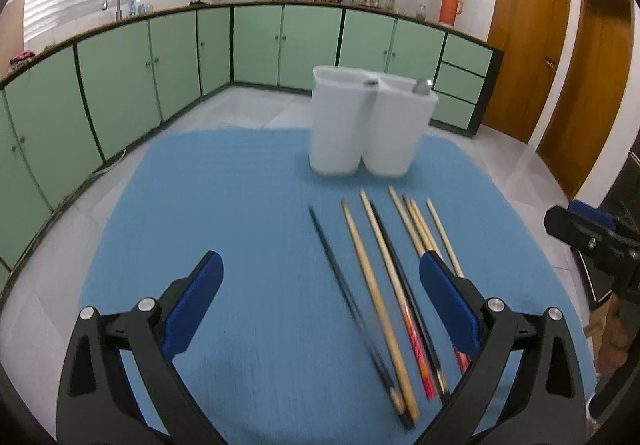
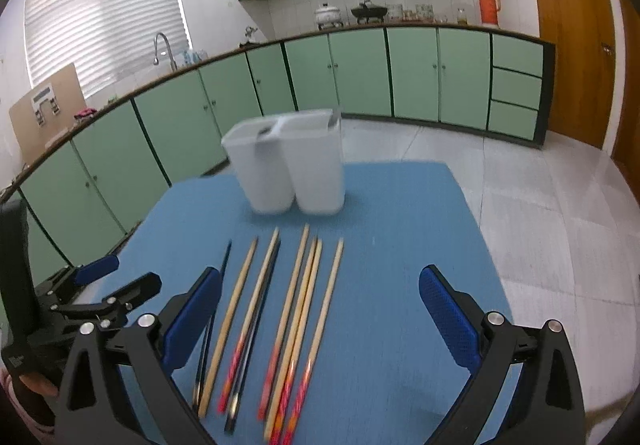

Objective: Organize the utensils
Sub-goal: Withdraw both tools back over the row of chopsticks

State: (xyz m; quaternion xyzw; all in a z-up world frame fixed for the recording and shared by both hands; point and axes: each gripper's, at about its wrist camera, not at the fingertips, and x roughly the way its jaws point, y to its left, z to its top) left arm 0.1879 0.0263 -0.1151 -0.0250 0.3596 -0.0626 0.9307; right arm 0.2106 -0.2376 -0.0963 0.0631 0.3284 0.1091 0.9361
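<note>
Several chopsticks [image 1: 376, 285], some light wood and some black with red ends, lie side by side on a blue mat [image 1: 240, 205]; they also show in the right wrist view [image 2: 288, 317]. A white two-compartment holder [image 1: 368, 125] stands behind them, with metal utensil tips at its rim; it shows in the right wrist view [image 2: 288, 165] too. My left gripper [image 1: 320, 301] is open and empty above the chopsticks' near ends. My right gripper [image 2: 320, 313] is open and empty over the chopsticks.
The mat [image 2: 400, 225] covers a table with tiled floor [image 2: 540, 225] around it. Green kitchen cabinets [image 1: 160, 61] curve along the back. Wooden doors [image 1: 528, 57] stand at the right. The other gripper shows at the frame edge in each view [image 1: 592, 233] [image 2: 92, 297].
</note>
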